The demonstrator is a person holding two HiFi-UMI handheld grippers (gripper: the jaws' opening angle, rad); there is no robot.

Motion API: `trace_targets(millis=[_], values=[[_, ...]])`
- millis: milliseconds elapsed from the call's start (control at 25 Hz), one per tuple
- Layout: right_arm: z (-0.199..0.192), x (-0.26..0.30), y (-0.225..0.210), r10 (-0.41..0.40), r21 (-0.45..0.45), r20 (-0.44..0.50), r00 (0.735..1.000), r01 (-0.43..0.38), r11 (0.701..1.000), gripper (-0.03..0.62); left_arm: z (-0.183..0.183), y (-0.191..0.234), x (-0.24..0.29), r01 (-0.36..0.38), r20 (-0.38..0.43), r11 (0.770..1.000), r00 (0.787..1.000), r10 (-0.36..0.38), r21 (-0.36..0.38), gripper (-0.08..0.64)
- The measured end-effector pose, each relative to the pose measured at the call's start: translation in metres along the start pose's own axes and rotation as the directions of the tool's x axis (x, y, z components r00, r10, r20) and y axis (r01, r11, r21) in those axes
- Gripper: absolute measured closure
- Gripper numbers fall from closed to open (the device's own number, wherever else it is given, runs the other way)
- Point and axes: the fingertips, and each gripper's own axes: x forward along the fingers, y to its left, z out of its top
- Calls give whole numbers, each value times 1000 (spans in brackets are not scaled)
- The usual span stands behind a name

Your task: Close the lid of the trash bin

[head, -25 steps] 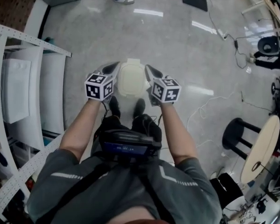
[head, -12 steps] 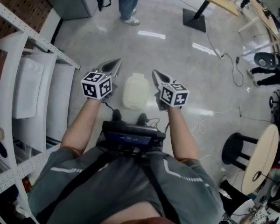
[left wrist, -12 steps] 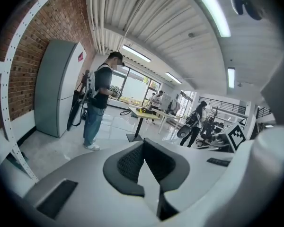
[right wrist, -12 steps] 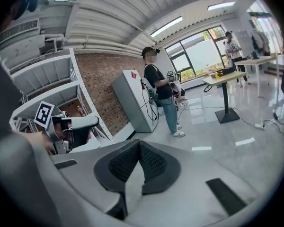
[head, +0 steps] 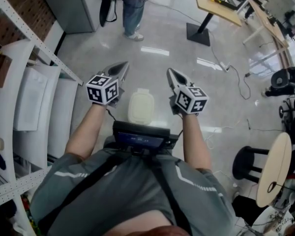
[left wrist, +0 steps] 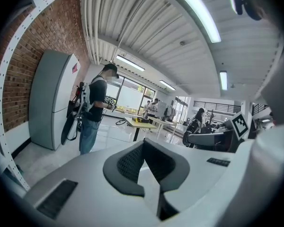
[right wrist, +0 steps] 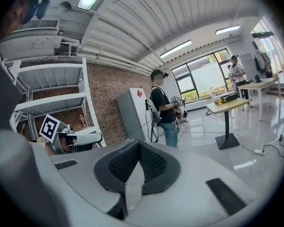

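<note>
The trash bin stands on the floor just ahead of the person's body, and its cream lid [head: 140,107] lies flat on top, seen from above in the head view. My left gripper [head: 122,67] is raised to the left of the lid and well above it, shut on nothing. To the right of the lid, my right gripper [head: 171,73] is at the same height, also shut and empty. Neither touches the lid. In the left gripper view the left gripper [left wrist: 143,144] points across the room, and in the right gripper view the right gripper [right wrist: 139,147] does the same; the bin is out of both.
White shelving [head: 37,107] runs along the left. A grey cabinet [head: 69,4] and a standing person [head: 132,4] are ahead. A table [head: 219,4] on a black base, floor cables [head: 236,82], a black stool [head: 246,156] and a round wooden board [head: 273,166] lie to the right.
Both grippers have lifted away from the sides of the lid and spread apart. The head view has tilted up, so the bin now sits lower and closer to the body.
</note>
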Motion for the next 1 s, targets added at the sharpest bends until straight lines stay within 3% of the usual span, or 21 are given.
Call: trace_targets(millis=[120, 280, 440, 760, 1000], values=[[16, -7, 4, -2, -12, 13, 1000, 2, 1000, 584, 8, -4, -5, 4, 7, 999, 1000, -5, 32, 555], [30, -9, 5, -9, -29, 29, 1000, 10, 1000, 584, 14, -4, -8, 14, 21, 1000, 1000, -13, -22, 555], [42, -15, 1, -65, -61, 81, 995, 70, 996, 584, 27, -10, -13, 23, 41, 1000, 999, -23, 7, 555], [41, -17, -2, -69, -58, 65, 995, 73, 996, 586, 32, -15, -16, 37, 62, 999, 997, -36, -16, 555], [45, -19, -1, -82, -60, 85, 993, 87, 994, 586, 32, -23, -14, 49, 53, 999, 997, -50, 11, 555]])
